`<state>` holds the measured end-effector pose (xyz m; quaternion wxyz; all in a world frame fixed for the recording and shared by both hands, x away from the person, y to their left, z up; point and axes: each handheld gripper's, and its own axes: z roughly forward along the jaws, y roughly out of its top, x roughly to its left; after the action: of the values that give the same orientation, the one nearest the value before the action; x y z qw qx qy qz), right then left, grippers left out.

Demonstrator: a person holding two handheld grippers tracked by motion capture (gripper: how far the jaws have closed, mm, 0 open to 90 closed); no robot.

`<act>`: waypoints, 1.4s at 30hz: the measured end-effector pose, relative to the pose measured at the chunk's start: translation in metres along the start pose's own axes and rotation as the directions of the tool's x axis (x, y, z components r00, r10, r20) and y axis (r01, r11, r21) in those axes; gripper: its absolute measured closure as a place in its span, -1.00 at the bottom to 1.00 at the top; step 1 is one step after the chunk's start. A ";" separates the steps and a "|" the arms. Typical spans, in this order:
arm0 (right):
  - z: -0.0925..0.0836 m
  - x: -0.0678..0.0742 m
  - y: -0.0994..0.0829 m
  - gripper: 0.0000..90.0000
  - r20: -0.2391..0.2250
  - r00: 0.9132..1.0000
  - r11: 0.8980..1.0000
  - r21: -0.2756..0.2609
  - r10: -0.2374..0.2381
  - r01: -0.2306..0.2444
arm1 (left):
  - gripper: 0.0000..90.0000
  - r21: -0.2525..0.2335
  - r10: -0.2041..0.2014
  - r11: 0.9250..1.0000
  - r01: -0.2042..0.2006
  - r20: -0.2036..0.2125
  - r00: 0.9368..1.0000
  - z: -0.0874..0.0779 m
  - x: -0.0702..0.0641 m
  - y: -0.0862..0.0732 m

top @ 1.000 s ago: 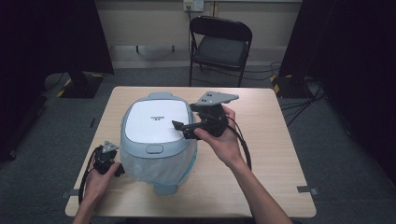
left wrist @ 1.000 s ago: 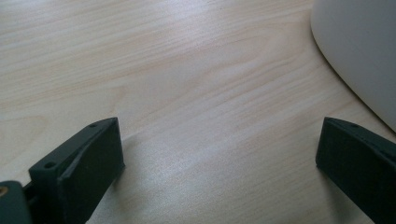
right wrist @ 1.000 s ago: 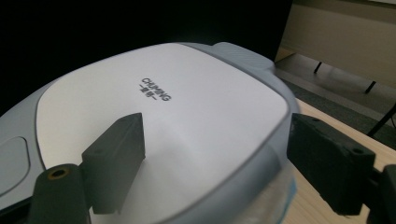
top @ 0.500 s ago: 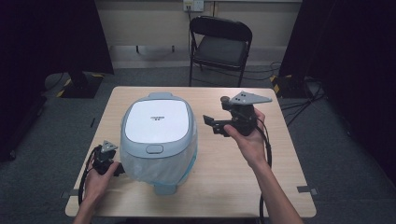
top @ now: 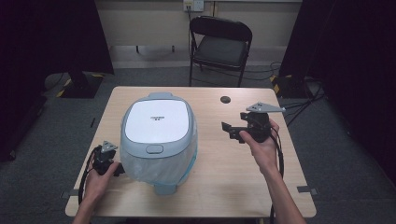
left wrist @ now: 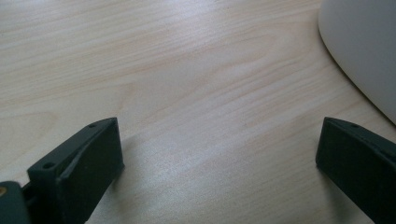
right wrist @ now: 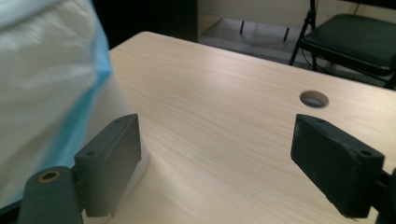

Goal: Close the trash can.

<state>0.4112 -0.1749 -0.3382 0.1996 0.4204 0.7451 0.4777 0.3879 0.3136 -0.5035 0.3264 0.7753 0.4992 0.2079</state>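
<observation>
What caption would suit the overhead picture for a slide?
A person holds the left gripper and right gripper either side of a closed rice cooker on a wooden table.

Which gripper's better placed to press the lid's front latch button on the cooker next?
Probably left. The left gripper sits low beside the rice cooker, near its front latch button. The right gripper is open, held off to the far side.

A light wooden table (top: 219,182) with a round cable hole (top: 225,99) carries a closed white rice cooker (top: 159,135).
</observation>
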 end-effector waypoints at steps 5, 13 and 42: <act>0.000 -0.016 -0.017 -0.66 0.043 0.999 0.999 0.026 0.029 -0.030 | -1.00 0.000 -0.001 1.000 0.001 0.001 1.000 0.000 0.000 0.000; -0.003 -0.038 -0.048 -0.66 0.112 0.990 0.992 0.084 0.082 -0.091 | -1.00 0.000 -0.006 1.000 0.006 -0.003 1.000 0.000 -0.001 0.000; 0.016 -0.077 -0.155 -0.69 0.376 0.924 0.928 0.318 0.066 -0.195 | -1.00 -0.001 -0.006 1.000 0.006 -0.003 1.000 0.000 -0.001 0.000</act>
<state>0.3989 -0.2580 -0.4898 0.2215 0.5784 0.7389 0.2655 0.3873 0.3132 -0.5036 0.3264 0.7734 0.5020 0.2083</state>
